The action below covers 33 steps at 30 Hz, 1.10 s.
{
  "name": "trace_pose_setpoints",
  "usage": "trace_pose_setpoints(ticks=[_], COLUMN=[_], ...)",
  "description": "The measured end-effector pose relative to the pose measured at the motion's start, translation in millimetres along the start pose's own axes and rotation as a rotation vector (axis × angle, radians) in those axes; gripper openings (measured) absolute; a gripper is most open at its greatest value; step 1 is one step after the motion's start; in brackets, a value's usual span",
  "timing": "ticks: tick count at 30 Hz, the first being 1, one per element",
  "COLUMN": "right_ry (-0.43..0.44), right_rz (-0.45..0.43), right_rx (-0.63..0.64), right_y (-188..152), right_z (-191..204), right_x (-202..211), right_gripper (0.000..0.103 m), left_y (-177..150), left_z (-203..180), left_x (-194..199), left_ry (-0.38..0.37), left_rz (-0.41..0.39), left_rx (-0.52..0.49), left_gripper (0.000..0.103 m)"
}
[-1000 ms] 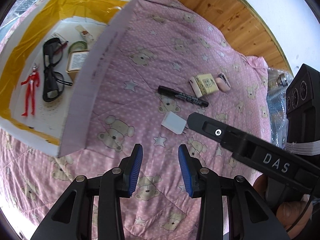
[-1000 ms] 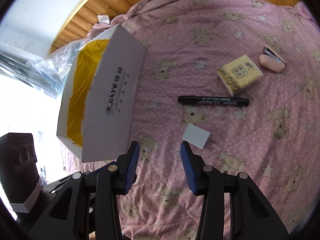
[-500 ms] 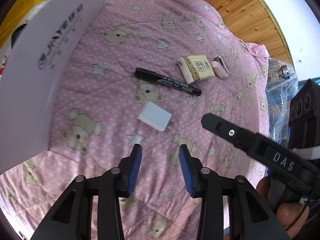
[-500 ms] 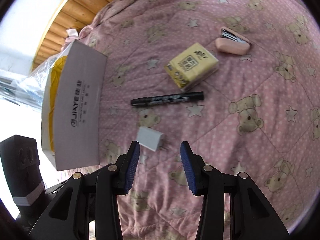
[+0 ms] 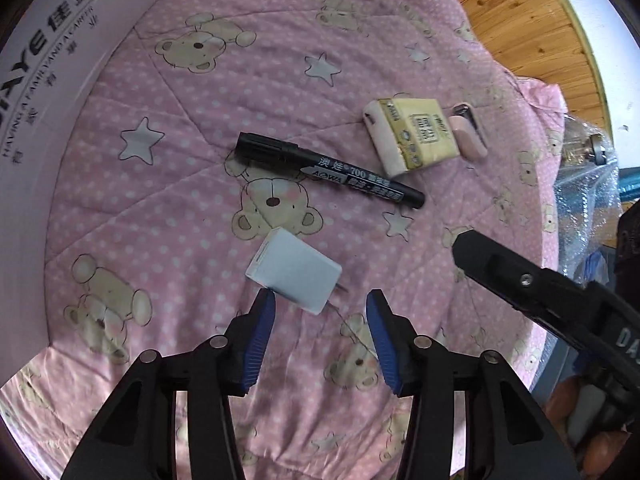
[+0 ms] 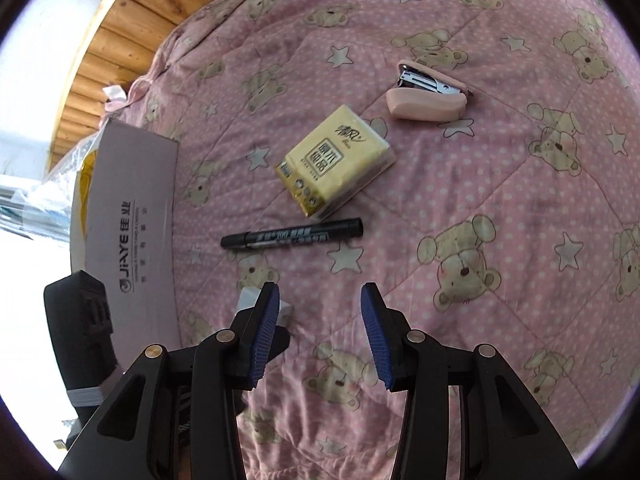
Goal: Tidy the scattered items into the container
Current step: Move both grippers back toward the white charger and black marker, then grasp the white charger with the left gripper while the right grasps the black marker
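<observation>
On the pink bear quilt lie a white charger plug (image 5: pixel 294 276), a black marker (image 5: pixel 330 170), a yellow tissue pack (image 5: pixel 414 134) and a pink stapler (image 5: pixel 468 138). My left gripper (image 5: pixel 320 300) is open, its fingertips just short of the charger plug. The white cardboard box (image 5: pixel 44 92) rises at the left; its inside is out of sight. In the right wrist view my right gripper (image 6: pixel 318 294) hangs open a little before the marker (image 6: pixel 292 236), with the tissue pack (image 6: pixel 336 164) and stapler (image 6: pixel 428 98) beyond. The plug (image 6: pixel 250 300) peeks out behind its left finger.
The right gripper's black body (image 5: pixel 552 292) reaches in from the right of the left wrist view. Bubble wrap (image 5: pixel 588 196) lies past the quilt's right edge. A wooden floor (image 5: pixel 520 12) shows beyond the quilt. In the right wrist view the box (image 6: pixel 132 236) stands at the left.
Both grippers have come lower and closer to the quilt. The left one swung away from the box's opening toward the charger plug; the right one slid toward the marker.
</observation>
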State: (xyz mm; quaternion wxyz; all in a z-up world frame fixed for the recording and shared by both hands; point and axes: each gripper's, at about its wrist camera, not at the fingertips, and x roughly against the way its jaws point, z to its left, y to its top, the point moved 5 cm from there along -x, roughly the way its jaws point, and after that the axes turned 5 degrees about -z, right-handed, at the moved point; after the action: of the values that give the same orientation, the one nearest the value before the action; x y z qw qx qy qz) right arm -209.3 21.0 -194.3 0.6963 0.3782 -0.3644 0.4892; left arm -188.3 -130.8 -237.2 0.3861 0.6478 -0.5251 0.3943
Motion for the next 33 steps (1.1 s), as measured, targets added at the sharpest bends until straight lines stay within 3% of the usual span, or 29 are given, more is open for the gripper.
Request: trace_pose_setpoints(ticks=[4,9,16,17,19,22,28,33], right_ry=[0.002,0.000,-0.010,0.004,0.060,0.124,0.021,0.001], right_rz=[0.010,0.020,0.039,0.067,0.156,0.255,0.126,0.108], right_rx=[0.012,0.065,0.155,0.160,0.135,0.160,0.332,0.466], right_y=[10,23,28,26,16,-4,4,12], right_z=[2,11,17,19,22,34,54,67], right_x=[-9,-23,-49,-52,-58,-61,-54,-69], right_gripper=[0.046,0.046,0.044,0.042,0.024,0.024,0.033,0.036], left_y=[5,14,19,20,22,27,30,35], left_z=[3,14,41,43,46,52,53,54], left_x=[-8,3,14,15,17,23,22,21], left_ry=[0.039,0.031,0.020,0.023,0.031,0.051,0.060,0.071], left_rz=[-0.008,-0.050,-0.055,-0.057,-0.064,-0.087,-0.079,-0.088], left_rx=[0.002,-0.021,0.046,0.050,0.060,0.074,0.076,0.072], left_gripper=[0.049,0.039,0.039,0.039,0.039,0.039,0.039,0.039])
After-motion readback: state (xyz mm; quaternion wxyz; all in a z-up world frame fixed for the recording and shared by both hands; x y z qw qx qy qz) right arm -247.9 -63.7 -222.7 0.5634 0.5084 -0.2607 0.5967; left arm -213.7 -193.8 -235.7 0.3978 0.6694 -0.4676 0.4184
